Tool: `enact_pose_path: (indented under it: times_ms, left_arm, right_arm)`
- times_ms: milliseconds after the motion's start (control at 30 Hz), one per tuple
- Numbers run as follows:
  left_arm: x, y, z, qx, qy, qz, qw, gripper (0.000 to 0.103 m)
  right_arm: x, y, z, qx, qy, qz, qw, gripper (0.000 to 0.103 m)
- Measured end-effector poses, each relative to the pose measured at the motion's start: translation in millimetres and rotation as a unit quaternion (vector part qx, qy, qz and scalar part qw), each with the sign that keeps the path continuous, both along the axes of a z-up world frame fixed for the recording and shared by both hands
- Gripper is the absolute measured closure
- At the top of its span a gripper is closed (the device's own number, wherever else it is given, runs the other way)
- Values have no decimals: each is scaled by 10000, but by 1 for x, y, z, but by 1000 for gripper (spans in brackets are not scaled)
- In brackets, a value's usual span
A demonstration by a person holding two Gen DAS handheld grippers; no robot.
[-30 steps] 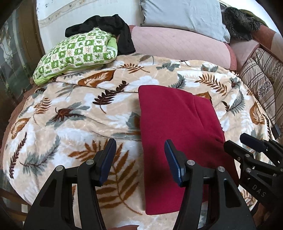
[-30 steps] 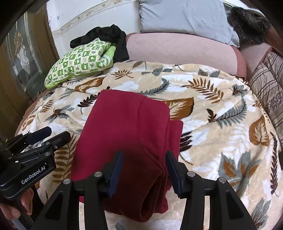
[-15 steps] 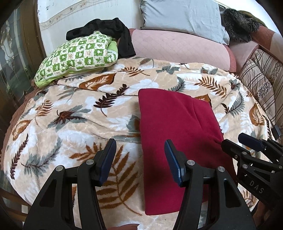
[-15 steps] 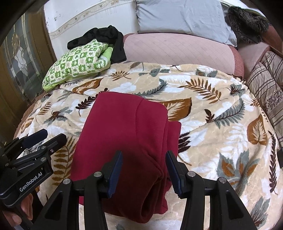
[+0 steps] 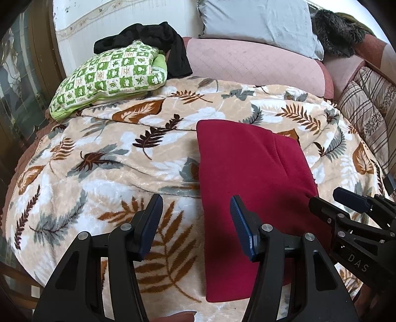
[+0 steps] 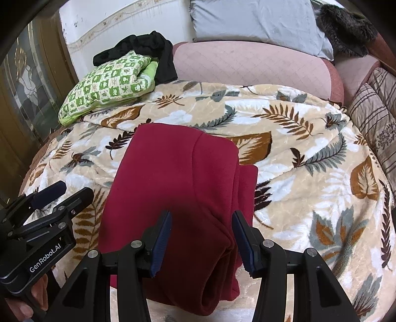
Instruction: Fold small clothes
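A dark red garment (image 5: 250, 171) lies folded into a long rectangle on the leaf-print blanket (image 5: 104, 158). It also shows in the right wrist view (image 6: 178, 185), with stacked folded layers along its right and near edges. My left gripper (image 5: 196, 223) is open and empty, held above the garment's near left edge. My right gripper (image 6: 201, 232) is open and empty, held above the garment's near right part. Each gripper shows in the other's view: the right one (image 5: 346, 205) and the left one (image 6: 59, 195).
A green checked pillow (image 5: 109, 76) with a black garment (image 5: 158, 42) on it lies at the back left. A pink bolster (image 5: 252, 64) and a grey pillow (image 5: 257, 22) line the back. A striped cushion (image 5: 366, 109) sits at the right.
Both grippers have drawn slightly back and up from the garment, staying open. The red garment has not moved.
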State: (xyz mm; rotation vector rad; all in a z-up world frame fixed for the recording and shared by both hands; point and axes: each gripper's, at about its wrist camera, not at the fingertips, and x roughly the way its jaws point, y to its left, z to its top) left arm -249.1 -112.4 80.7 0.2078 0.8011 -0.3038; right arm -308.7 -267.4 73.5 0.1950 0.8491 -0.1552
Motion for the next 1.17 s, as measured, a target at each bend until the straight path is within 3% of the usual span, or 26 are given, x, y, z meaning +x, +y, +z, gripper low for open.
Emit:
enact_pose_path:
  times_ms: [867,1167]
  left_arm:
    - [3,-2,-8,35,105,-43,9999,47]
    - [22,18,-8,-278,183,5,9994,47]
  right_arm:
    - [5,2,-11,29,157,-59,9999,54]
    - [6,-4,-13,201,37,-37,9998,54]
